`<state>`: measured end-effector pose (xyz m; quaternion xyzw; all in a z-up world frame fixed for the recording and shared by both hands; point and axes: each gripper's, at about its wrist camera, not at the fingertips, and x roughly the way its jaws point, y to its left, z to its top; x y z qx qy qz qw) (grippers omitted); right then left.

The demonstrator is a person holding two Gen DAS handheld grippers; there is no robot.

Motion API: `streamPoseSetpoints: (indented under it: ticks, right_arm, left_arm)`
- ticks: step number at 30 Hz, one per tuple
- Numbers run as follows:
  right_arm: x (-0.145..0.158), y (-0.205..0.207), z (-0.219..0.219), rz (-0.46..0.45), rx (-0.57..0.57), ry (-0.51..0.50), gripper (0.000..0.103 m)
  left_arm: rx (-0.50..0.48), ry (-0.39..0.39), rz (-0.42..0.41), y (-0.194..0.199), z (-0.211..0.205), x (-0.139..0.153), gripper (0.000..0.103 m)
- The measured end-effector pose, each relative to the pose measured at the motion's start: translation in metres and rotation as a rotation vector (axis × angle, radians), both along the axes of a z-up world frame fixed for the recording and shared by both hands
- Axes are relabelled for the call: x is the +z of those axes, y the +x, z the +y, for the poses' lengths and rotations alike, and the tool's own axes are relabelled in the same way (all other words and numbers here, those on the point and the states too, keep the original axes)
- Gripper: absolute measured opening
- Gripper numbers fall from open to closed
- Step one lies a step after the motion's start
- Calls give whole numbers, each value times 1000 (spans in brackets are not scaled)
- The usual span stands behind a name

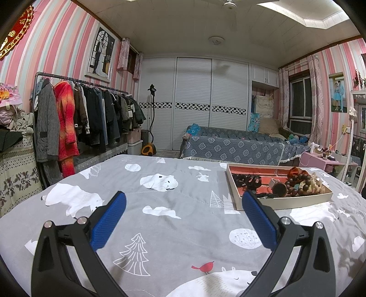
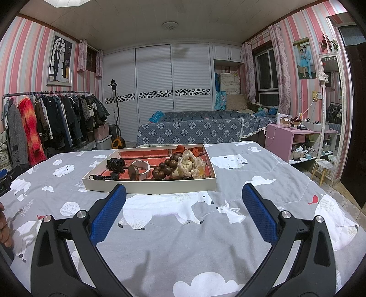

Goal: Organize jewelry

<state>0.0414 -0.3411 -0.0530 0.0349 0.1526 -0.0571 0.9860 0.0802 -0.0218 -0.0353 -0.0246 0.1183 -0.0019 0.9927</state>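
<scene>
Spread beneath everything: soft grey bedspread printed with white polar bears (image 2: 183, 239), likely to sag and tip whatever gets pressed. Resting on it, shallow white rectangular tray with red lining (image 2: 148, 186), jewelry heaped toward its right end. Inside the tray: cream fabric scrunchie (image 2: 191, 165) touching dark brown wooden bead bracelet (image 2: 165, 168); risk of snagging both together. Short of the tray: right gripper (image 2: 183, 201) and left gripper (image 1: 183, 203), jaws wide apart, empty.

Cool indoor light falls from a bright recessed rectangular ceiling panel (image 1: 315, 13), which glares white. Soft shadows lie on the near grey bear-print bedspread (image 2: 183, 239). Fisheye bending curves both views' edges, with dark vignetted corners.
</scene>
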Motion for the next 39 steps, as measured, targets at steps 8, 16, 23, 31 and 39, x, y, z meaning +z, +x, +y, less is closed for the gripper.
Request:
streamPoseSetpoints:
  ticks: [8,16,23,31,39]
  right_arm:
    - [0,0,0,0,0,0,98]
    - [0,0,0,0,0,0,98]
    - [0,0,0,0,0,0,98]
    - [0,-1,0,0,0,1,98]
    - [0,0,0,-1,0,1,98]
  left_arm:
    - [0,1,1,0,0,0,99]
    - [0,3,0,0,0,0,99]
    - [0,2,1,1,0,0,99]
    - [14,-9,12,2,3,-2,99]
    - [19,-21,15,1,4,-1,99]
